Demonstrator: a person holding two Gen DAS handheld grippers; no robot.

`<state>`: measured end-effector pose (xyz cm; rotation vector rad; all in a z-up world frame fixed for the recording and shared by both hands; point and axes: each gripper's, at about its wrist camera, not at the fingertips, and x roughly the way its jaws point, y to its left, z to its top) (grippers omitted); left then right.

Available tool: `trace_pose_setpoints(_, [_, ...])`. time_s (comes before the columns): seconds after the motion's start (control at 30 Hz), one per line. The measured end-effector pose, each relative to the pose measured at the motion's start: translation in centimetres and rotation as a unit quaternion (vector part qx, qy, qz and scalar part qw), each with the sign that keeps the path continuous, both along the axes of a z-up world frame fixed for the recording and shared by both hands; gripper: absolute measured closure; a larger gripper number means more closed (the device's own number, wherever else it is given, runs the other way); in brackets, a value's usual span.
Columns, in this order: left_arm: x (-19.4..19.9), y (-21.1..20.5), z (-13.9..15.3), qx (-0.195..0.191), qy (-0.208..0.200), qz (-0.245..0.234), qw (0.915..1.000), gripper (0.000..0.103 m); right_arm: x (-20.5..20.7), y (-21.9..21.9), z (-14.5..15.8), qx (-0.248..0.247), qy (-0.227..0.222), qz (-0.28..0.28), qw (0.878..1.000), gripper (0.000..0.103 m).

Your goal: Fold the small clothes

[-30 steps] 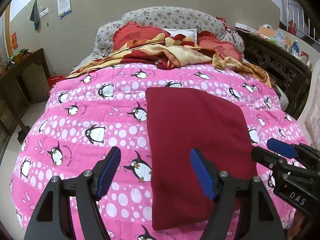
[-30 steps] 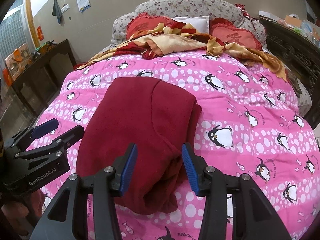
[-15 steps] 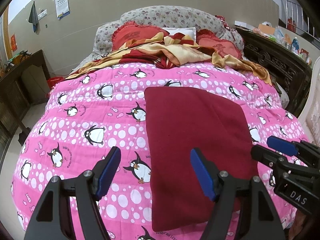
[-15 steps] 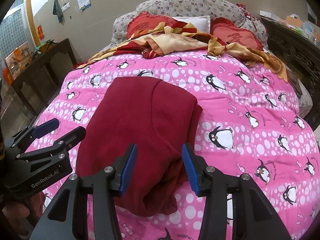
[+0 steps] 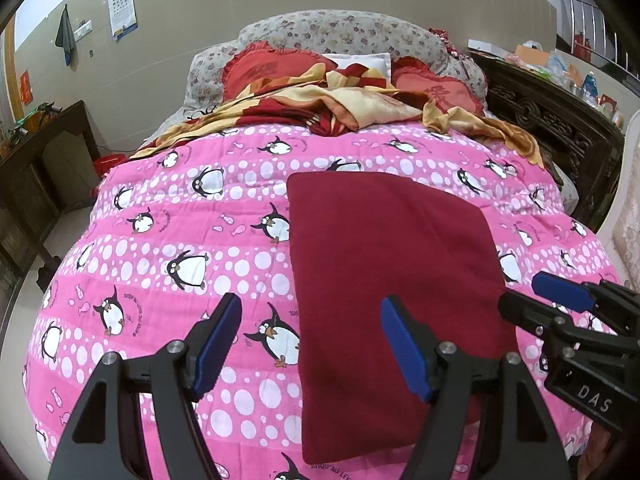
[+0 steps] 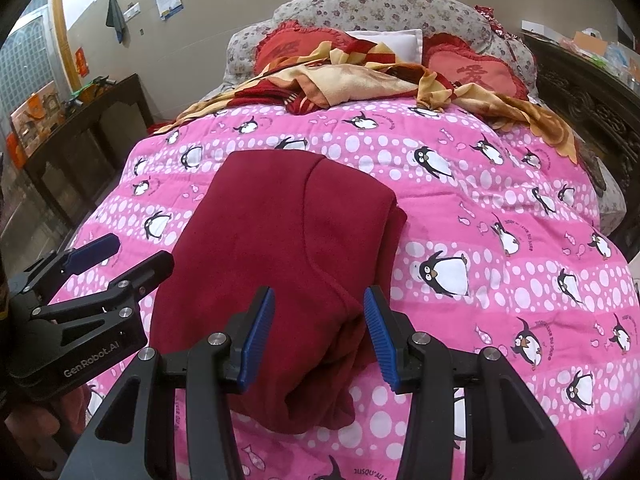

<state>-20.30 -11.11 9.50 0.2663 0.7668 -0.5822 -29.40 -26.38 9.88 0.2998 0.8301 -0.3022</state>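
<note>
Both tongs, left tongs (image 5: 312,344) and right tongs (image 6: 318,336), hover apart over the half-folded red garment (image 6: 276,248); next, probably pinch the near hem.

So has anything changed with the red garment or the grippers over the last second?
Nothing visibly changed. The dark red garment lies folded on the pink penguin quilt, and the left gripper and right gripper hang open over its near edge, holding nothing.

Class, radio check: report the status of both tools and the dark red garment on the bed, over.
Left tool open, empty. Right tool open, hovering over folded dark red fleece garment on pink penguin quilt. Nothing in the way.
</note>
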Motion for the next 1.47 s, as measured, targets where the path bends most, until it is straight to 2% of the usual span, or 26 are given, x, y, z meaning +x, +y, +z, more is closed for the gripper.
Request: trace_pose_setpoints(1.47, [1.2,0.4,-1.3,0.004,0.012,-0.002,0.9999,0.027,1.1,0.4,-1.0,0.009,0.012,0.01,1.0,0.045])
